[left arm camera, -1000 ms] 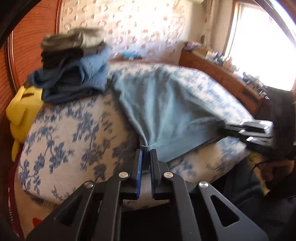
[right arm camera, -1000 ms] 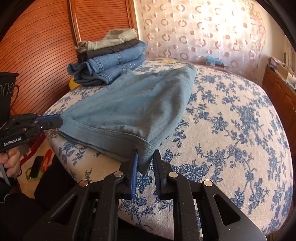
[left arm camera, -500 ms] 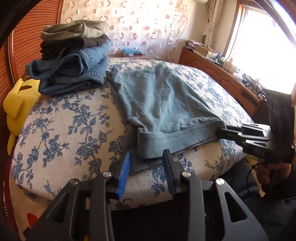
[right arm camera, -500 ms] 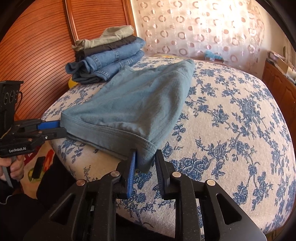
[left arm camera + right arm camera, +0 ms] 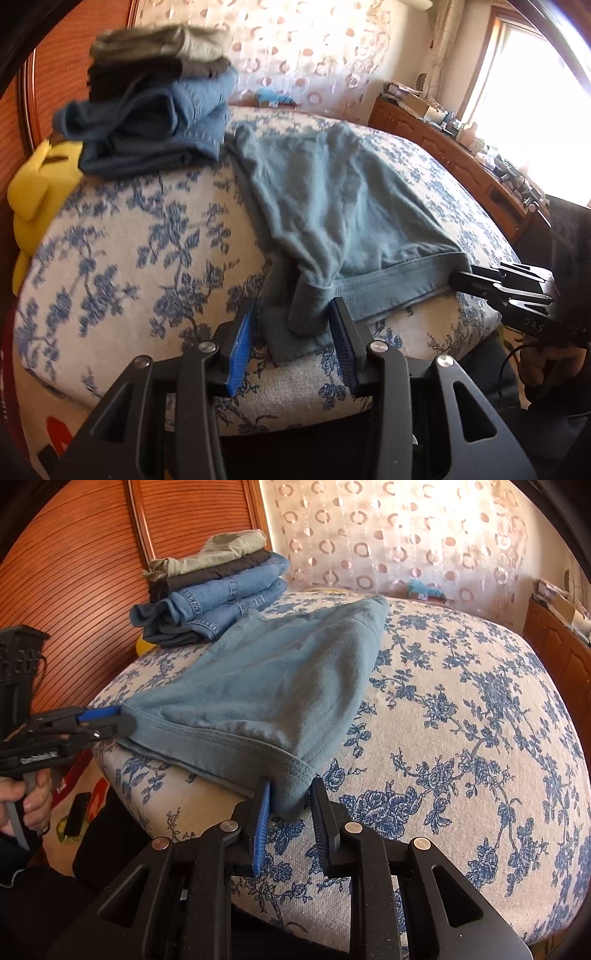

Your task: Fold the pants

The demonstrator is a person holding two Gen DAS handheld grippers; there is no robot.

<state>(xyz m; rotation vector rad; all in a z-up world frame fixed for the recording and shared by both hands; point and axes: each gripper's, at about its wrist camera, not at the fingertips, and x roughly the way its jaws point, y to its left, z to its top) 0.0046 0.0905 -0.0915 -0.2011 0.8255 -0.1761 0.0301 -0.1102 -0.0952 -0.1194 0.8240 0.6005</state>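
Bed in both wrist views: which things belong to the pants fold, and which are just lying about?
Job:
teal pants
left gripper, opening around the waistband corner
right gripper

Lying about:
stack of folded clothes
yellow cushion
cluttered dresser

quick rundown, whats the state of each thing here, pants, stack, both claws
teal pants: spread flat on the bed, waistband at the near edge
left claw: jaws opening, waistband corner loose between them
right claw: open, other waistband corner between the pads
stack of clothes: folded, piled at the far corner
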